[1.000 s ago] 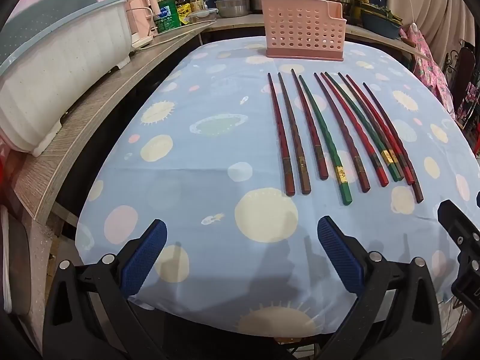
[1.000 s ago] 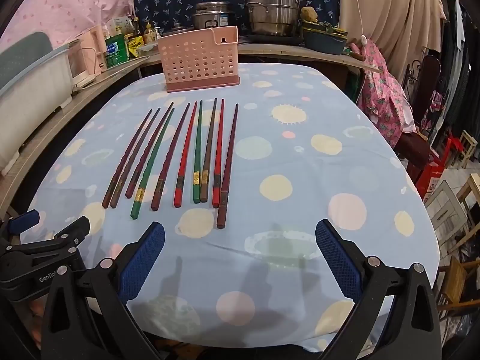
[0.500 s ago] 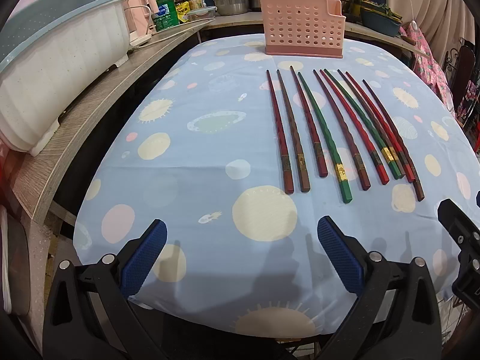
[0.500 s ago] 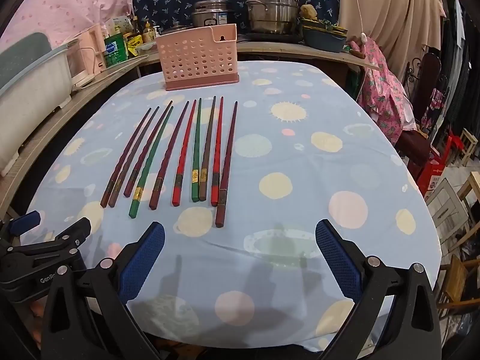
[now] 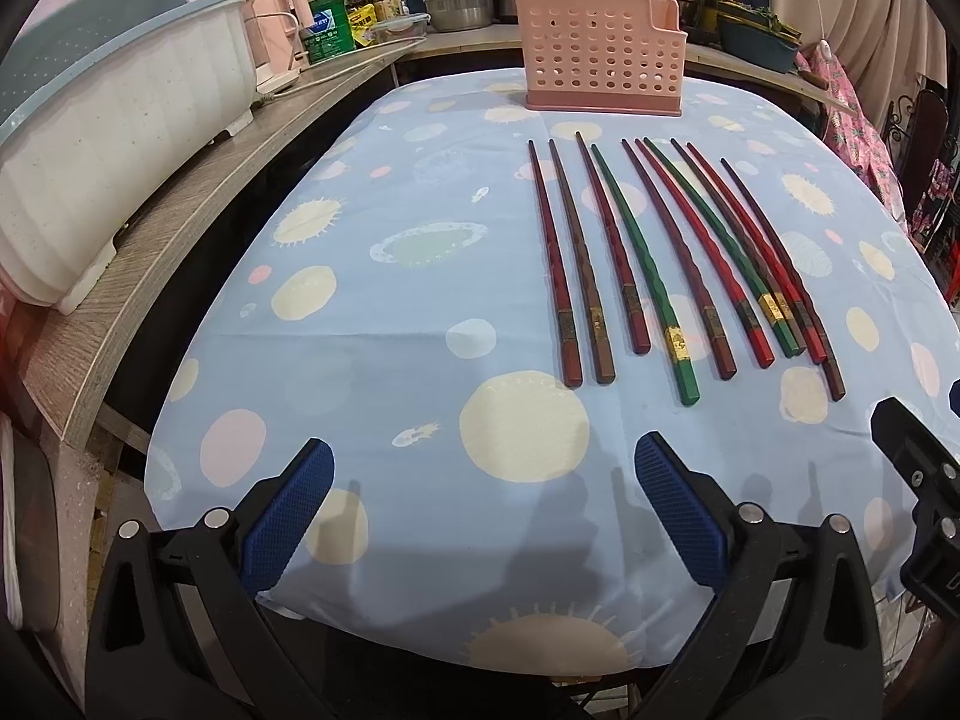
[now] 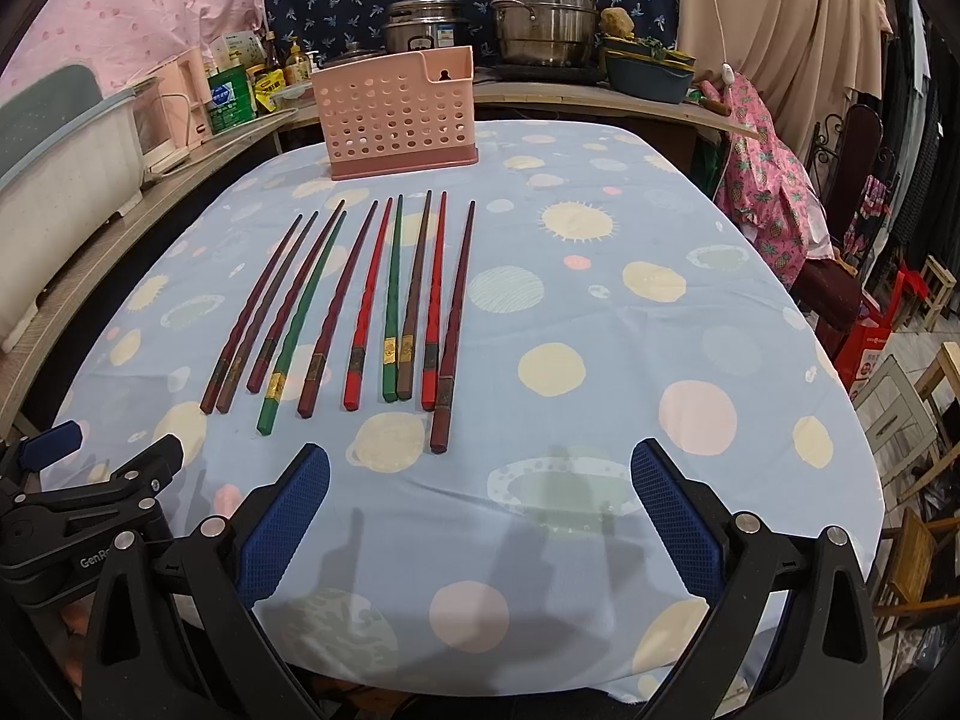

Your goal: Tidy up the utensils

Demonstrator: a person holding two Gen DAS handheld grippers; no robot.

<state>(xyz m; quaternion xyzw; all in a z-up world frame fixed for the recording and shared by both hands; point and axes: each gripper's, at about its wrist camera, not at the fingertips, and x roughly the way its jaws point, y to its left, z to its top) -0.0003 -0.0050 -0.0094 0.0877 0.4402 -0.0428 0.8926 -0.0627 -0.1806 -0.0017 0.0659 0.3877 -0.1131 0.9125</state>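
Several red, brown and green chopsticks [image 5: 666,258] lie side by side on the blue spotted tablecloth [image 5: 384,312], tips pointing away; they also show in the right wrist view [image 6: 360,306]. A pink perforated utensil holder [image 5: 600,54] stands upright beyond them, also in the right wrist view [image 6: 399,114]. My left gripper [image 5: 480,510] is open and empty over the table's near edge, short of the chopsticks. My right gripper [image 6: 480,510] is open and empty, near the thick ends of the rightmost chopsticks.
A wooden counter [image 5: 180,222] runs along the left with a white tub [image 5: 102,144], a kettle and bottles. Steel pots [image 6: 540,18] stand behind the holder. Chairs and cloth [image 6: 774,198] lie off the table's right side. The left gripper's body [image 6: 78,516] shows at the right view's lower left.
Both views have crept slightly forward and lower toward the table. The chopsticks and holder have not moved. Both grippers stay open.
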